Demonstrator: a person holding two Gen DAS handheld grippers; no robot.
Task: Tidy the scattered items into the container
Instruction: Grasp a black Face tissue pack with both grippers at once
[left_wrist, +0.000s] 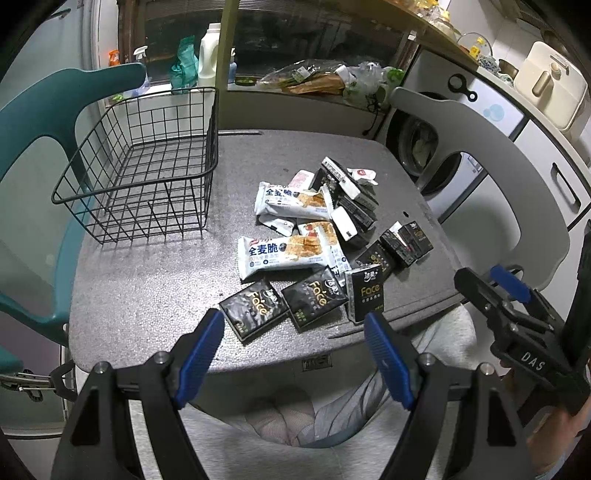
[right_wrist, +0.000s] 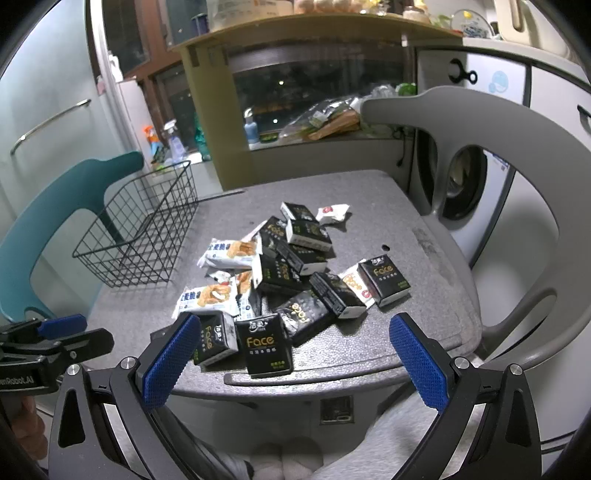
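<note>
The left gripper has its blue fingers wide apart and holds nothing; it hangs just over the near edge of the grey table. Directly in front of it, close to that edge, lie two black "Face" tissue packs flat, side by side, and a third one stands upright just to the right of them. The right gripper is also spread wide and empty, near the same edge; the upright pack is between its fingers but not touched by them. Behind these packs, around the middle of the table, is the pile of scattered items: white cracker packets on the left side of the pile, more black tissue packs toward the right edge. The black wire basket stands at the far left corner of the table, well apart from the pile, and it has nothing inside.
</note>
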